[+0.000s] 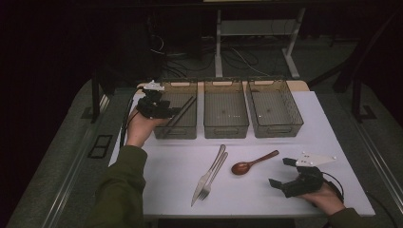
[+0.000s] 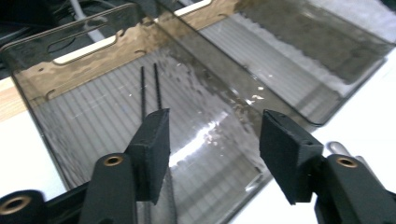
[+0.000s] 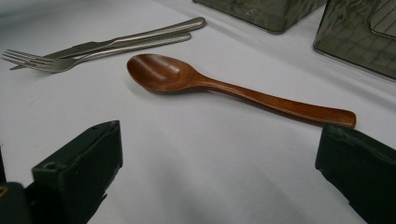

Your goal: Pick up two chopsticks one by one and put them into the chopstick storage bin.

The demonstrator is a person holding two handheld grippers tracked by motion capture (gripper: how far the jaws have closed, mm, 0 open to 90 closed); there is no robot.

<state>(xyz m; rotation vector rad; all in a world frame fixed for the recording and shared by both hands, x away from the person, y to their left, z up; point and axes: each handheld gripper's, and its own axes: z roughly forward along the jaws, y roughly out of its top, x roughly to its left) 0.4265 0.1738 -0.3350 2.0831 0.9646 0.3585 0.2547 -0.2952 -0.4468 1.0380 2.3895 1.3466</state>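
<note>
1. Black jaws of the left hand-held gripper (image 1: 164, 110) gape empty above the left bin (image 1: 183, 129), where the chopsticks (image 2: 148, 88) lie.
2. Right hand-held gripper (image 1: 286, 176) waits spread wide beside the wooden spoon (image 3: 224, 87).
3. Coming in too shallow, I judge, could skid the spoon into the fork (image 1: 213, 176) and knife (image 1: 205, 176).
4. White table (image 1: 332, 142), three bins, dark room with cables beyond.

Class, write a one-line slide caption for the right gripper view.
Open right tool faces a wooden spoon on the white table.
</note>
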